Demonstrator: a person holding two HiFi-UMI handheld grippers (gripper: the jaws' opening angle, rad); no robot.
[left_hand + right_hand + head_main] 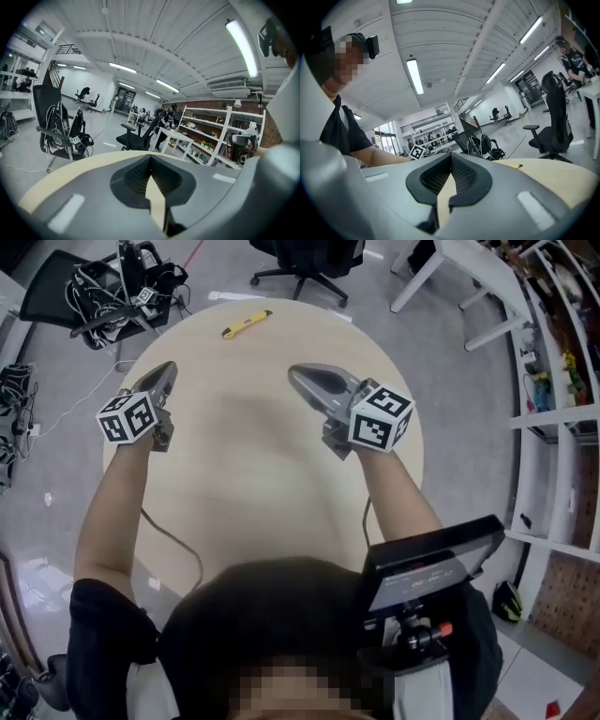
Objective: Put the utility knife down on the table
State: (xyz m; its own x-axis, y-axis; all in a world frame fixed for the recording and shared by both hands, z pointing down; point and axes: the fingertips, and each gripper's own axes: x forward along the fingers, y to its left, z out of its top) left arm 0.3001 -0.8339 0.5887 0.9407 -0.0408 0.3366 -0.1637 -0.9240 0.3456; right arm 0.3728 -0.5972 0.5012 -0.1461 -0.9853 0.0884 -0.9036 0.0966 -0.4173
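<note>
A yellow utility knife [247, 324] lies by itself on the far part of the round, pale wooden table [272, 474]. In the right gripper view the knife [515, 166] is a small yellow sliver far off on the tabletop. My left gripper [166, 368] hovers over the table's left edge, shut with nothing between its jaws, which meet at the tip [150, 157]. My right gripper [296, 374] is held above the table's middle right, also shut and empty [451, 154]. Both grippers are well short of the knife.
A black office chair [305, 263] stands beyond the table. A second chair piled with cables [112, 287] is at the far left, a white desk [469, 268] at the far right, and white shelving [562, 390] along the right side.
</note>
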